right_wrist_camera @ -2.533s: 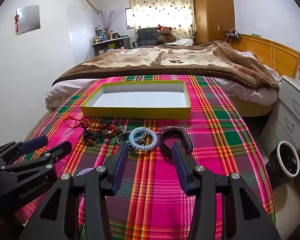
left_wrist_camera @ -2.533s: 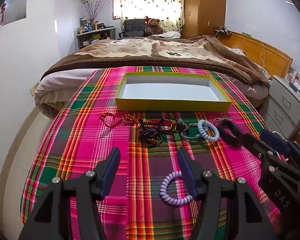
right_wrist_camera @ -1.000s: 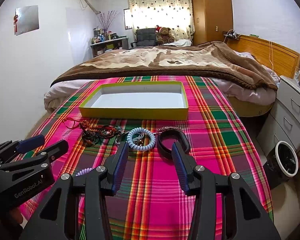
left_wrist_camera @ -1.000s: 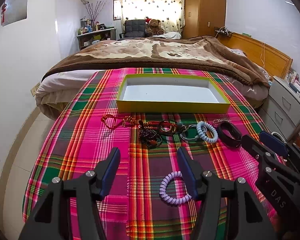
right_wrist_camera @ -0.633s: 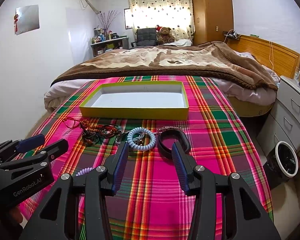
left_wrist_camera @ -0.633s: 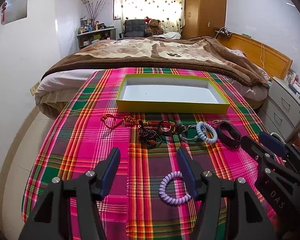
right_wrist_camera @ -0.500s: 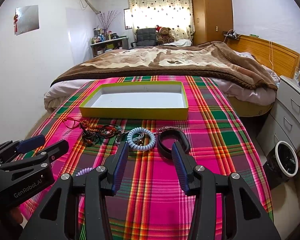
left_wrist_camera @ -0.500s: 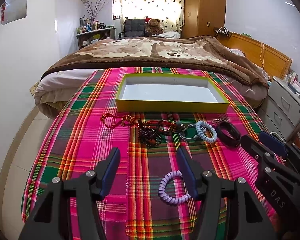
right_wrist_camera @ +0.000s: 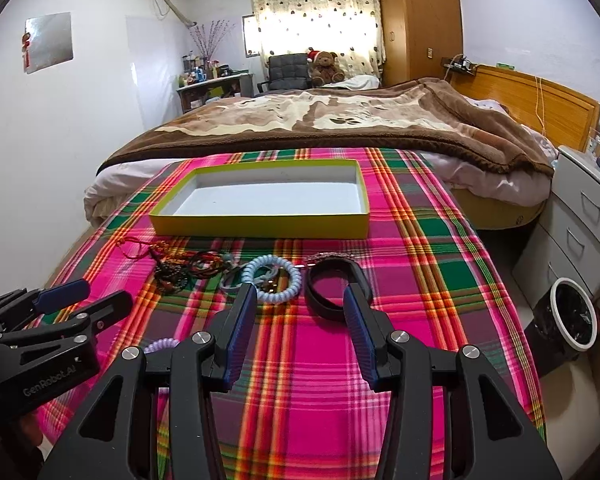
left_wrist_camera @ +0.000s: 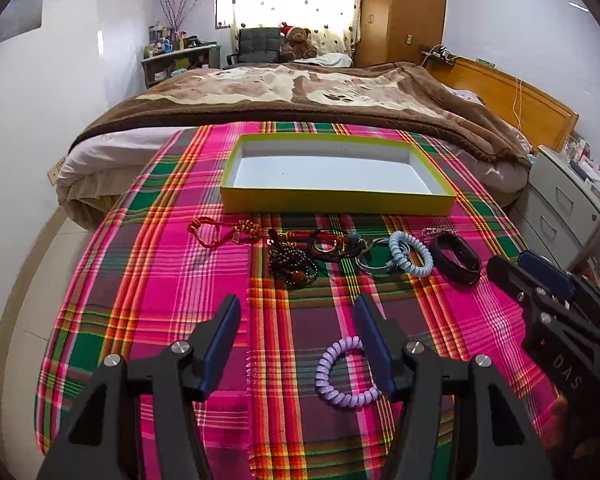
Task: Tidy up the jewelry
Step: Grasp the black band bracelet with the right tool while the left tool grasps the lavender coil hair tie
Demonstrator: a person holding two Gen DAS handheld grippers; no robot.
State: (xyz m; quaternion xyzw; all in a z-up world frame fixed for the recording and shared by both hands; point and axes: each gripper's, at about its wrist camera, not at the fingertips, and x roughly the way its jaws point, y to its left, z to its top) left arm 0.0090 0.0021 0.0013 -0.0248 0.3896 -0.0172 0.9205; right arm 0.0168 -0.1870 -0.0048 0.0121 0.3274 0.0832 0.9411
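A yellow box (left_wrist_camera: 340, 203) (right_wrist_camera: 260, 226) with a white, empty floor stands on the plaid cloth. In front of it lies a row of jewelry: a red cord knot (left_wrist_camera: 220, 232), dark beads (left_wrist_camera: 292, 266), a light blue coil bracelet (left_wrist_camera: 410, 254) (right_wrist_camera: 274, 278) and a black band (left_wrist_camera: 456, 260) (right_wrist_camera: 332, 282). A purple coil bracelet (left_wrist_camera: 346, 374) lies nearer, beside the right finger of my left gripper (left_wrist_camera: 296, 312), which is open above the cloth. My right gripper (right_wrist_camera: 300, 300) is open too, just short of the black band. Neither holds anything.
The plaid cloth (left_wrist_camera: 160, 280) covers the foot of a bed with a brown blanket (left_wrist_camera: 300, 92). A grey drawer unit (right_wrist_camera: 580, 232) and a bin with a black liner (right_wrist_camera: 570, 316) stand to the right. A white wall runs along the left.
Both grippers stay open and almost still. The views shift only slightly, and the jewelry and box have not moved.
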